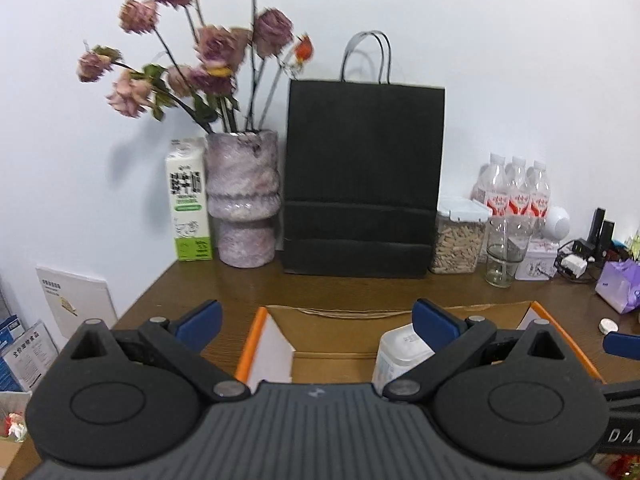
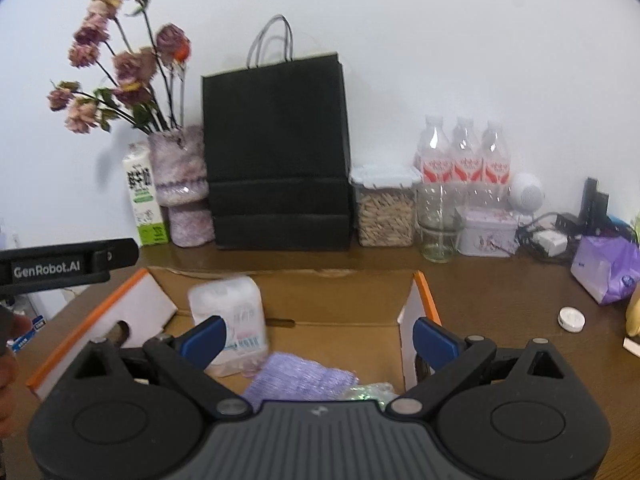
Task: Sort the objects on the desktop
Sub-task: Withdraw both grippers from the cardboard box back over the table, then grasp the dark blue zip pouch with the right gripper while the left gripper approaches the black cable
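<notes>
Both my left gripper (image 1: 316,320) and right gripper (image 2: 318,334) hover with fingers spread, empty, over the cardboard box (image 2: 280,288). Between placements; next target, likely the white disc (image 2: 571,319) on the table (image 2: 500,300), requires a rightward reach.

A black paper bag (image 1: 363,178) stands beside a vase (image 1: 243,199) of dried flowers.

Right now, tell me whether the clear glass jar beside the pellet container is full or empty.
Empty. The glass jar stands upright on the desk with no lid, and the white tin shows straight through its walls.
</notes>
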